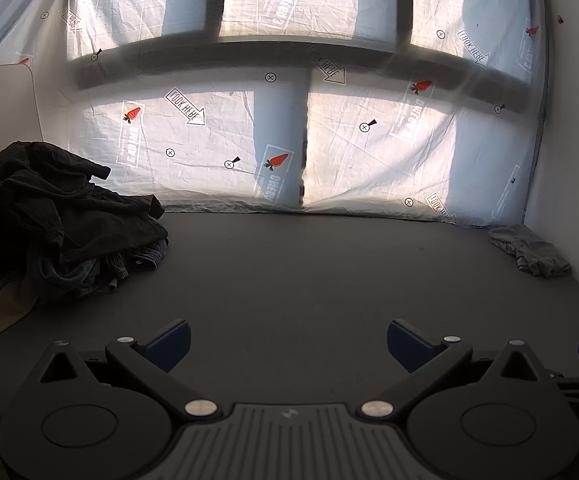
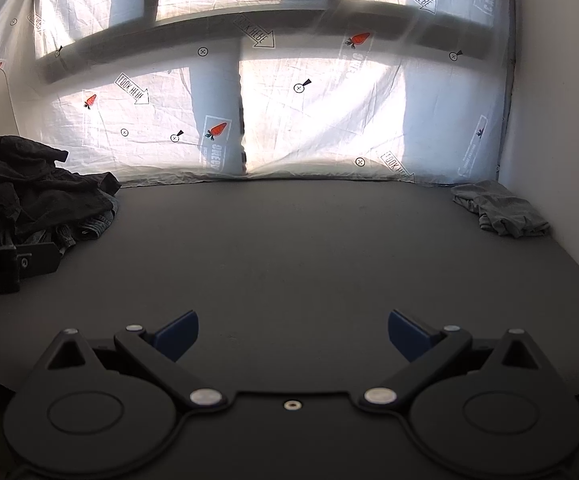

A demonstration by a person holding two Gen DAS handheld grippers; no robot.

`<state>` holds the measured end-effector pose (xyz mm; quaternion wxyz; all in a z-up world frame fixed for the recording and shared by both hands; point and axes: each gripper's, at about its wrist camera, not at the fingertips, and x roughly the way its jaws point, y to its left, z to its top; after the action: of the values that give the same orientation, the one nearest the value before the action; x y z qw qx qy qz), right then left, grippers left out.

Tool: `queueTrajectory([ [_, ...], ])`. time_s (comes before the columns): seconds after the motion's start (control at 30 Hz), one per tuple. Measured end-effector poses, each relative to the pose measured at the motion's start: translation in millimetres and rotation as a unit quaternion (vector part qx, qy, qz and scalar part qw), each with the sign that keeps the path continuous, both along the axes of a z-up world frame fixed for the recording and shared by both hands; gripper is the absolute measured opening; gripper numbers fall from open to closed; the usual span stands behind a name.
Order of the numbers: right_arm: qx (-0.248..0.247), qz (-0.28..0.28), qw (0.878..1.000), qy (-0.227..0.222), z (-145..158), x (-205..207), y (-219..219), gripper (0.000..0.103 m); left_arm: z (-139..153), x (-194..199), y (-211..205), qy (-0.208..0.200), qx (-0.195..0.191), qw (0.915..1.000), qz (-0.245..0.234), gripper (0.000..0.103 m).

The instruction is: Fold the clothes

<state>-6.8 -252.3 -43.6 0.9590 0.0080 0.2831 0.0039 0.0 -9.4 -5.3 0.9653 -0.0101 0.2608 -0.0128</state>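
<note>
Fingers spread wide on both sides: the left gripper (image 1: 288, 340) hangs over the dark table (image 1: 309, 272) with nothing between its blue pads, and the right gripper (image 2: 293, 334) does the same, jaws released and empty. Over at nine o'clock sits the pile of dark clothes (image 1: 61, 216), heaped up, denim peeking out underneath. Far across at two o'clock a small grey garment (image 1: 531, 254) lies crumpled against the white wall. Behind it all hangs a printed white sheet (image 1: 217, 136), sunlit.
</note>
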Motion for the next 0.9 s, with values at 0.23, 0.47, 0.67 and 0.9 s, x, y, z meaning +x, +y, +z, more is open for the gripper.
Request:
queueTrajectory([
  [0.23,-0.001,0.000,1.000,0.009,-7.2,28.5,-17.7,0.102,-4.2,32.6,-10.8,0.009,-0.030,0.9995,0.008,0.103],
  [0.47,0.033,0.000,0.999,0.020,-14.6,97.0,-38.1,0.102,-7.0,81.7,-21.4,0.032,-0.017,0.9974,0.062,0.103],
  [0.67,0.048,0.024,0.998,0.016,-13.8,156.4,-43.2,0.103,-6.3,124.6,-14.6,0.060,-0.062,0.9890,0.120,0.103],
  [0.9,0.094,0.068,0.991,0.066,-40.7,213.4,-33.3,0.103,-33.4,143.2,19.4,0.111,-0.121,0.9671,0.194,0.103],
])
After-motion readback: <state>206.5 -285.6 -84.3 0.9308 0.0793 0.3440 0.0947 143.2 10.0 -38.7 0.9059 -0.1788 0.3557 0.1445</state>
